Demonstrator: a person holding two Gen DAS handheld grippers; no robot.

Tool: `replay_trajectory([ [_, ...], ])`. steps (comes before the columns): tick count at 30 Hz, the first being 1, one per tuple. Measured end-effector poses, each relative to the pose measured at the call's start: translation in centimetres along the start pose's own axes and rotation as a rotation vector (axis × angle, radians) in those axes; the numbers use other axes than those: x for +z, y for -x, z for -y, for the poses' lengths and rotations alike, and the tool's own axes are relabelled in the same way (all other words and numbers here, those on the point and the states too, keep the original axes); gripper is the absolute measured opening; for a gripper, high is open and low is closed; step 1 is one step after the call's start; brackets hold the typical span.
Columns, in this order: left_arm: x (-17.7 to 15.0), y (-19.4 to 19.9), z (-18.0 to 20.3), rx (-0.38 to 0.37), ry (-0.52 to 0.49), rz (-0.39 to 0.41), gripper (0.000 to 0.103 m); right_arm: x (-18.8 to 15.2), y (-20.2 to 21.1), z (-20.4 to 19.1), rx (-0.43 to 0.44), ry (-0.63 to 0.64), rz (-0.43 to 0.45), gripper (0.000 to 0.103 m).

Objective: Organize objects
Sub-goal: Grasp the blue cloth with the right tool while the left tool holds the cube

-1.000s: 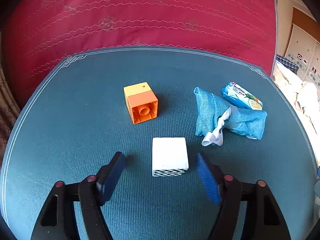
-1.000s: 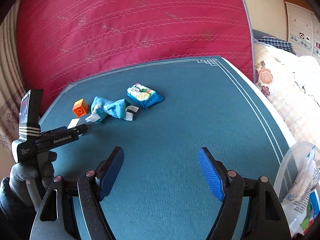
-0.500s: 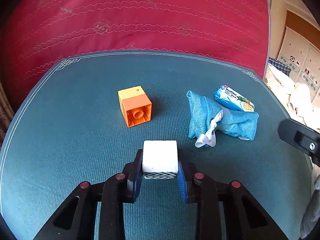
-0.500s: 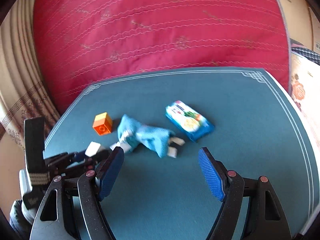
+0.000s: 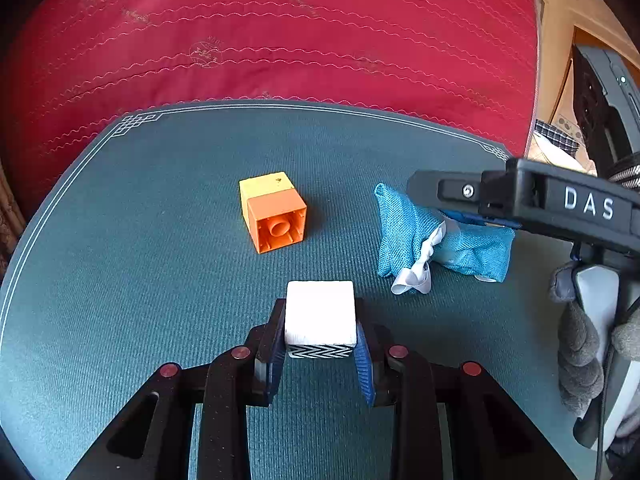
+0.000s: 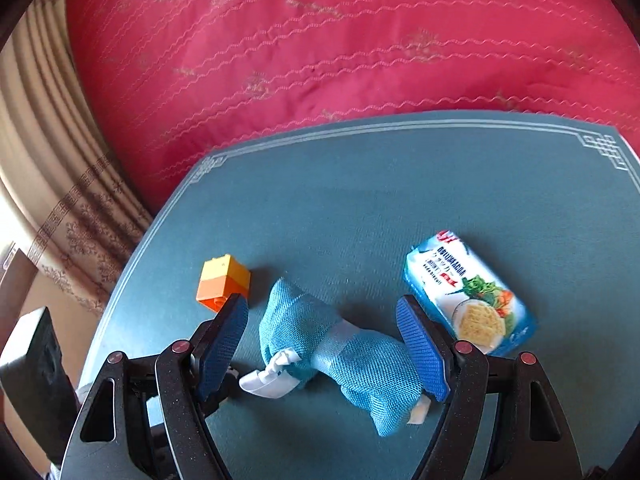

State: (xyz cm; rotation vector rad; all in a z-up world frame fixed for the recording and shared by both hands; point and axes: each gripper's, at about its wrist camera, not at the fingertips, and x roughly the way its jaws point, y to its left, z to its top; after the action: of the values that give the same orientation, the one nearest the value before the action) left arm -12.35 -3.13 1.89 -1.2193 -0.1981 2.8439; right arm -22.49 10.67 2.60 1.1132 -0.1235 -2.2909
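Observation:
My left gripper (image 5: 320, 344) is shut on a white cube (image 5: 320, 316) with a black zigzag side, low over the teal mat (image 5: 160, 280). An orange and yellow block (image 5: 274, 212) lies beyond it; it also shows in the right wrist view (image 6: 222, 282). My right gripper (image 6: 322, 344) is open, its blue pads on either side of a crumpled blue cloth (image 6: 340, 352) with white tags. In the left wrist view the right gripper's black finger (image 5: 520, 200) reaches over the cloth (image 5: 432, 232). A cracker packet (image 6: 468, 296) lies just right of the right pad.
A red quilted mattress (image 6: 340, 48) stands behind the mat. A patterned curtain (image 6: 52, 160) hangs at the left. The mat's far edge (image 6: 400, 128) has a white border line. A gloved hand (image 5: 580, 344) holds the right gripper.
My left gripper closed on the white cube and lifted it slightly. My right gripper moved left and down until its open pads straddle the blue cloth.

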Motion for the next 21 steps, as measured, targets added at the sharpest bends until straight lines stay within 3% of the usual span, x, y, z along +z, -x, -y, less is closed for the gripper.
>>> replay_trajectory([
  [5, 0.1, 0.0, -0.8, 0.005, 0.031, -0.007, 0.032, -1.9, 0.9, 0.2, 0.059, 0.025, -0.034, 0.078],
  [9, 0.3, 0.0, -1.0, 0.021, 0.039, -0.006, 0.032, -3.3, 1.1, -0.4, 0.048, 0.073, -0.069, 0.077],
  [15, 0.2, -0.1, -1.3, 0.027, 0.043, -0.007, 0.032, -3.4, -0.5, -1.4, -0.110, 0.126, -0.068, 0.065],
  [21, 0.1, -0.1, -1.3, 0.022, 0.039, -0.005, 0.032, -3.0, -1.6, -2.5, -0.209, 0.169, -0.042, 0.052],
])
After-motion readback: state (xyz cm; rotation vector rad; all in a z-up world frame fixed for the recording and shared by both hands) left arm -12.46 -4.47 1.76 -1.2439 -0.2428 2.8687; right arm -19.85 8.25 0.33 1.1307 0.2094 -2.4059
